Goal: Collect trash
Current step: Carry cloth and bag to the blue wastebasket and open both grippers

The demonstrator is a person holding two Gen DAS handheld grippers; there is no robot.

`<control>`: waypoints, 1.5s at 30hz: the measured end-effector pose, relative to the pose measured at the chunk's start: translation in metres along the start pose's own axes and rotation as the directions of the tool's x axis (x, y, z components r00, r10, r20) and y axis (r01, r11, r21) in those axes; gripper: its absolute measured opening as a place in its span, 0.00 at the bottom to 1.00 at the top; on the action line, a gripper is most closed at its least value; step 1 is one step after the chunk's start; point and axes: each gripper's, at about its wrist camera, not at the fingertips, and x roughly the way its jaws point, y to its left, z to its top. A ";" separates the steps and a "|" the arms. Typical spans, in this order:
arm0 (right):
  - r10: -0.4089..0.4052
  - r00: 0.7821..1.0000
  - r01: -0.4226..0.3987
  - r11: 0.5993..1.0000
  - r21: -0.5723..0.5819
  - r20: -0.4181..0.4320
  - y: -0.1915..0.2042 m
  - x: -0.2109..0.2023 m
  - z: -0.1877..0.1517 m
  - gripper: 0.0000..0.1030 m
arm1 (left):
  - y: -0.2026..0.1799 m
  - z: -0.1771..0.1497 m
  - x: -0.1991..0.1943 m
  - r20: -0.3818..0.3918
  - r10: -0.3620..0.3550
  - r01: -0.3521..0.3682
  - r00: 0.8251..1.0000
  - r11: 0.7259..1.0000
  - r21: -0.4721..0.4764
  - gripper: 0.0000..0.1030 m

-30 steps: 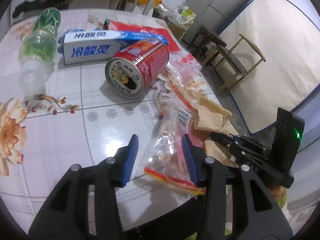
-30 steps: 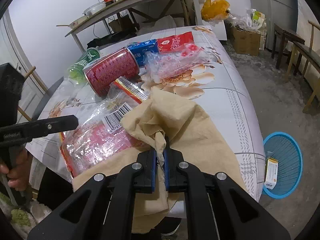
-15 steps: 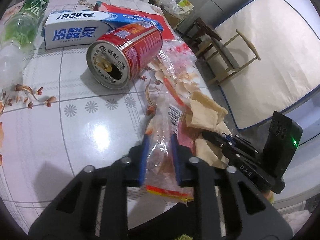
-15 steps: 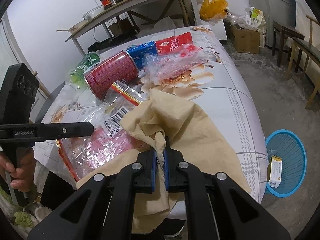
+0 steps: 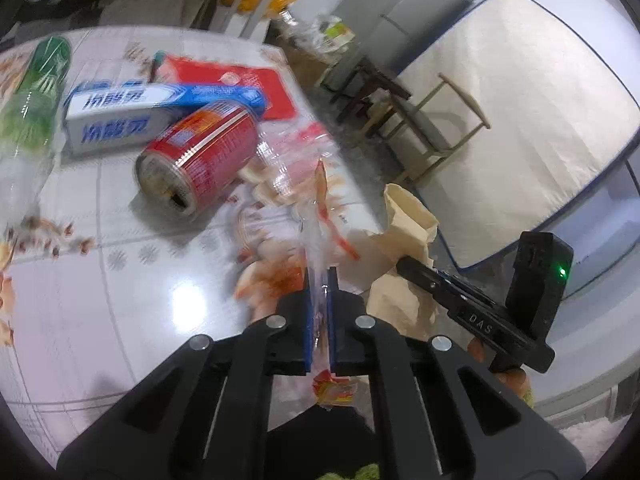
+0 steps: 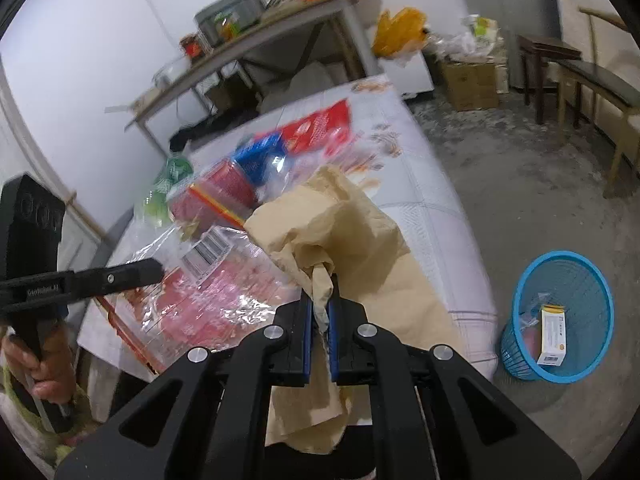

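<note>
In the left wrist view, the left tool (image 5: 319, 312) is clamped on a clear plastic wrapper (image 5: 316, 216) with red print, whose thin edge stands up between the blue pads while its crumpled end hangs out below them. Beyond it on the tiled, flower-patterned desk (image 5: 120, 300) a red can (image 5: 200, 156) lies on its side with its open end toward the camera, touching a white and blue toothpaste box (image 5: 132, 116). A green-labelled plastic bottle (image 5: 32, 112) lies at the far left, and a flat red packet (image 5: 240, 88) lies behind the box. To the right, the right tool (image 5: 416, 272) reaches in from the desk edge against a crumpled tan paper bag (image 5: 404, 240). In the right wrist view, the right tool (image 6: 320, 320) is closed tight on a twisted fold of the paper bag (image 6: 332, 232), which drapes over the near corner of the desk (image 6: 432, 208) and hangs down below the pads. Just left of the bag the plastic wrapper (image 6: 216, 280), with a barcode label, spreads over the desk edge, and the left tool (image 6: 140, 274) meets it from the left. The can (image 6: 224, 188), the box (image 6: 256, 156), the red packet (image 6: 316, 128) and the bottle (image 6: 168, 184) are blurred behind. On the floor to the right stands a blue mesh basket (image 6: 560, 320) holding a small white and yellow carton (image 6: 554, 334).
</note>
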 end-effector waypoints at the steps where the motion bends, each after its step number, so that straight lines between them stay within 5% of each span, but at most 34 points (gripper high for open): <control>1: -0.001 1.000 0.001 1.000 0.017 0.016 -0.006 -0.006 0.002 0.07 | -0.006 0.002 0.000 0.006 -0.008 0.008 1.000 1.000 0.013 0.03; 11: -0.153 0.978 0.128 0.976 0.174 0.139 -0.083 -0.066 0.005 0.07 | -0.078 0.027 0.022 -0.004 -0.106 0.106 0.994 0.983 0.147 0.03; 16: -0.274 0.951 0.225 0.932 0.286 0.144 -0.138 -0.087 -0.001 0.07 | -0.129 0.045 0.068 -0.063 -0.135 0.145 0.989 0.962 0.229 0.03; 20: -0.336 0.936 0.269 0.876 0.399 0.107 -0.195 -0.092 -0.011 0.07 | -0.177 0.053 0.128 -0.130 -0.089 0.126 0.987 0.942 0.312 0.03; 28: -0.332 0.940 0.317 0.770 0.554 -0.077 -0.302 -0.046 -0.040 0.07 | -0.235 0.038 0.267 -0.279 0.075 0.052 0.957 0.905 0.422 0.03; 37: -0.302 0.928 0.370 0.691 0.621 -0.217 -0.384 0.026 -0.051 0.09 | -0.238 0.028 0.380 -0.341 0.211 -0.050 0.916 0.904 0.424 0.05; 41: -0.288 0.920 0.391 0.667 0.635 -0.264 -0.407 0.054 -0.057 0.18 | -0.231 0.028 0.412 -0.386 0.224 -0.073 0.895 0.926 0.370 0.26; 45: -0.297 0.912 0.410 0.667 0.622 -0.282 -0.414 0.065 -0.058 0.32 | -0.232 0.031 0.415 -0.385 0.198 -0.055 0.902 0.934 0.352 0.32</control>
